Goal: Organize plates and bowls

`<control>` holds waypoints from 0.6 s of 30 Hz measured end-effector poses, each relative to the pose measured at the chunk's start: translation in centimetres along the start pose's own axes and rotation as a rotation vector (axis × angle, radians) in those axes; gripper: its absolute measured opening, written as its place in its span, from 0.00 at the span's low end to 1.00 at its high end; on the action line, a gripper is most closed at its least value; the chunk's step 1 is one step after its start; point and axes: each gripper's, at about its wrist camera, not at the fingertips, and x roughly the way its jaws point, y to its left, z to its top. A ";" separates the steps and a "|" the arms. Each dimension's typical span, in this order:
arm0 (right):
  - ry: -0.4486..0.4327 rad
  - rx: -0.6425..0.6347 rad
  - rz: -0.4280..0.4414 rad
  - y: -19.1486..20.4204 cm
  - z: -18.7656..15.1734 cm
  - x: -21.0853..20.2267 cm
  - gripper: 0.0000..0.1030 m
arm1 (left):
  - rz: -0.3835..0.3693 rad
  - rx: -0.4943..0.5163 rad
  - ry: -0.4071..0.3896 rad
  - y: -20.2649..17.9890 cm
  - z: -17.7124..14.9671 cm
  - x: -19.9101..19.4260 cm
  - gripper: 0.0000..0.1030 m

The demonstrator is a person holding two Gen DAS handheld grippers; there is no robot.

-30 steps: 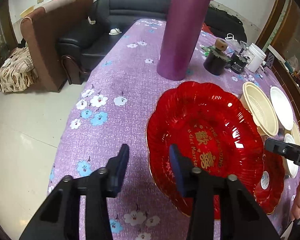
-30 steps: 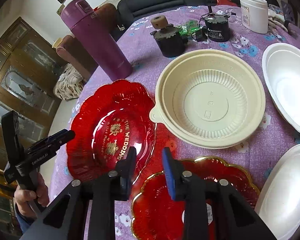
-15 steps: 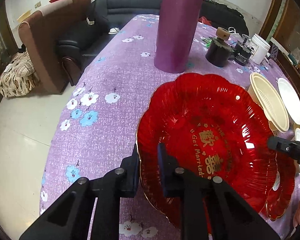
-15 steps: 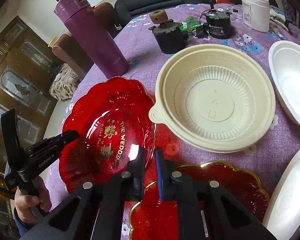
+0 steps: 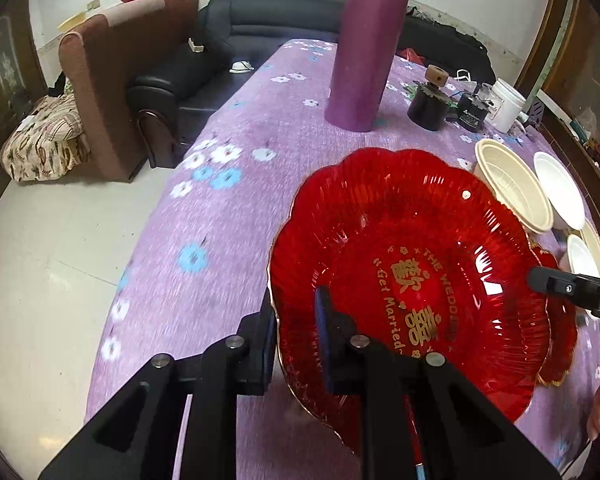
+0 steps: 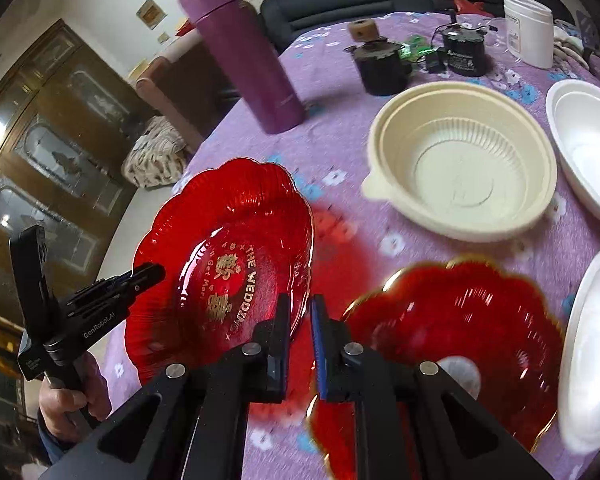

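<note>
A big red scalloped plate with gold lettering hangs tilted just above the purple tablecloth. My left gripper is shut on its left rim, and my right gripper is shut on the opposite rim. In the right wrist view the same red plate shows with the left gripper at its far edge. A second, smaller red plate lies flat on the cloth beside it. A cream ribbed bowl and a white bowl sit behind it.
A tall purple flask stands behind the plates, with two dark jars and a white tub further back. Another white dish lies at the right edge. The table edge drops to a tiled floor on the left.
Both grippers went from open beside the big red plate to shut on its opposite rims. The plate has since come off the cloth and shifted with them.
</note>
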 end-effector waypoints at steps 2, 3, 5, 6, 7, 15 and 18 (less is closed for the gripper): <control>0.004 -0.010 0.017 0.4 -0.9 -0.3 0.12 | -0.004 -0.007 -0.009 0.2 -1.0 -1.0 0.18; 0.008 -0.016 0.025 0.6 -1.5 -0.4 0.12 | -0.005 -0.010 -0.017 0.2 -1.5 -1.5 0.19; 0.015 -0.028 0.041 1.0 -2.6 -0.6 0.13 | 0.001 -0.017 -0.030 0.2 -2.8 -2.7 0.22; 0.020 -0.034 0.048 1.1 -3.3 -0.7 0.13 | 0.002 -0.019 -0.036 0.2 -3.3 -3.1 0.24; 0.024 -0.035 0.055 1.2 -3.8 -0.8 0.13 | 0.004 -0.017 -0.047 0.1 -4.0 -3.7 0.26; 0.036 -0.073 0.091 2.1 -7.6 -1.4 0.14 | 0.051 -0.021 -0.060 0.0 -8.3 -5.3 0.31; 0.038 -0.087 0.088 2.3 -8.2 -1.2 0.14 | 0.055 -0.036 -0.055 0.2 -8.6 -5.3 0.31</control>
